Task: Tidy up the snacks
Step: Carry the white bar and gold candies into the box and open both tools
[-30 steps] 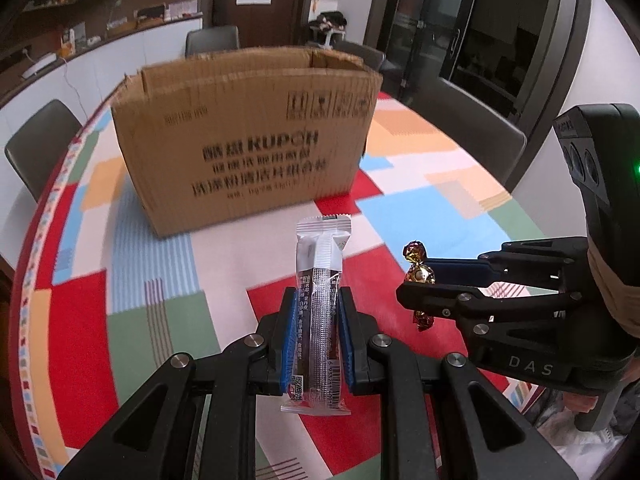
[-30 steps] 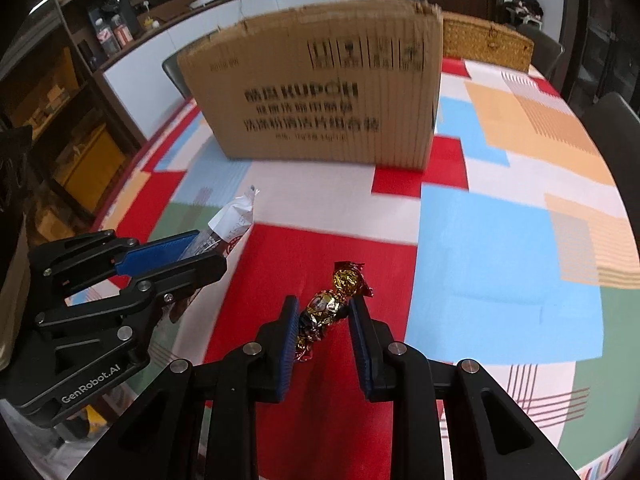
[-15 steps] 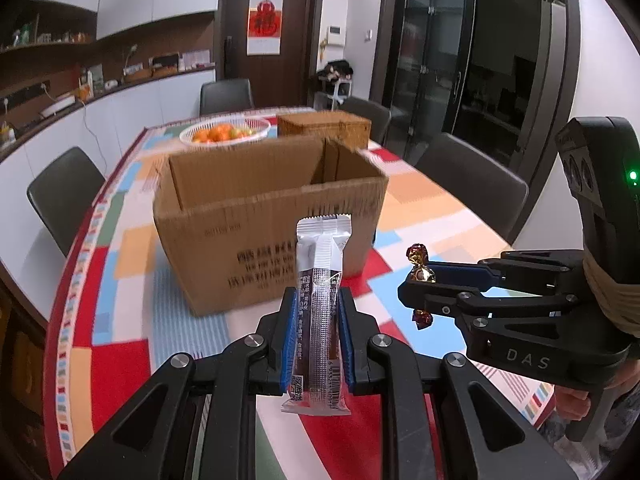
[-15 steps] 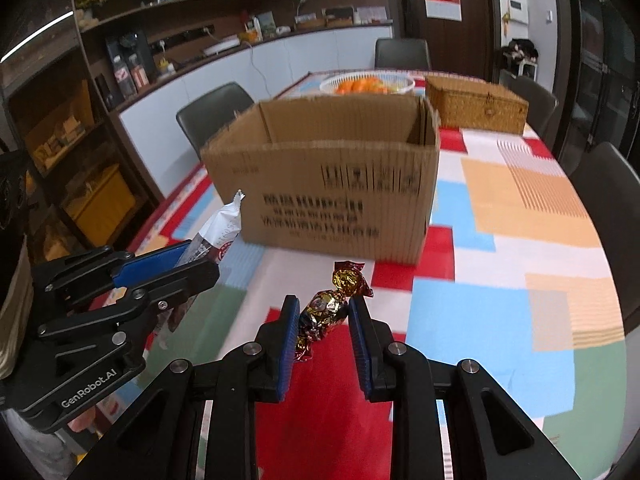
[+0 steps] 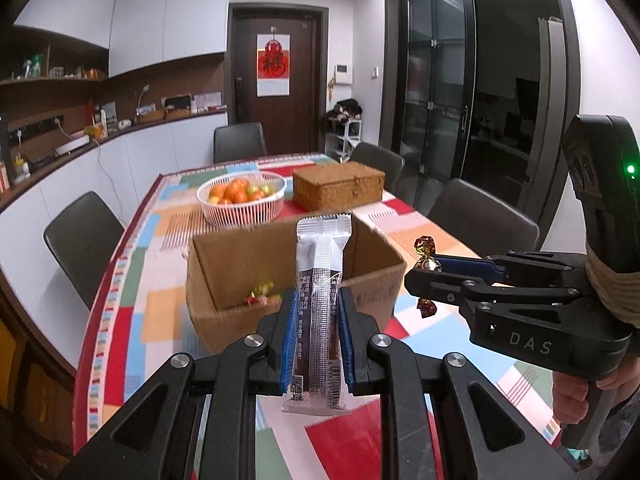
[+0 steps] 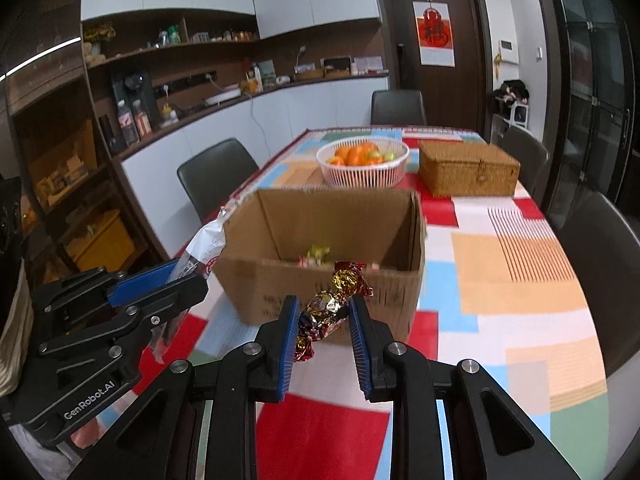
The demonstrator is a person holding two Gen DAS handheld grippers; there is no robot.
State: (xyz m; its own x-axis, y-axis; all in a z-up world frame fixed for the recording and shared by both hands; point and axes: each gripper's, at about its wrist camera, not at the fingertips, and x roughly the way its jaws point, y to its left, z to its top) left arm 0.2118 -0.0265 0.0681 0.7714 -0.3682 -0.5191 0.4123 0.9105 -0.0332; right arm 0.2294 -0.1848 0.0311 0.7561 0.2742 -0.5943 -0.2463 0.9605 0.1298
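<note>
My left gripper [image 5: 316,332] is shut on a silver and brown snack bar [image 5: 320,300], held upright in front of the open cardboard box [image 5: 224,312]. My right gripper [image 6: 325,328] is shut on a gold foil-wrapped candy [image 6: 332,304], just short of the box's near wall [image 6: 276,296]. The box holds a few wrapped candies [image 6: 316,256], also seen in the left wrist view [image 5: 260,294]. The right gripper [image 5: 424,276] with its candy [image 5: 425,252] shows to the right in the left wrist view. The left gripper [image 6: 180,280] with the bar [image 6: 206,248] shows at the left in the right wrist view.
Behind the box stand a white basket of oranges [image 5: 242,198] and a closed wicker box [image 5: 338,184] on the patchwork tablecloth [image 6: 520,280]. Dark chairs [image 5: 80,240] surround the table. A counter and shelves run along the left wall.
Both grippers have risen and tilted up with their snacks. The box's open top and inside have come into view, as have the basket and wicker box behind it.
</note>
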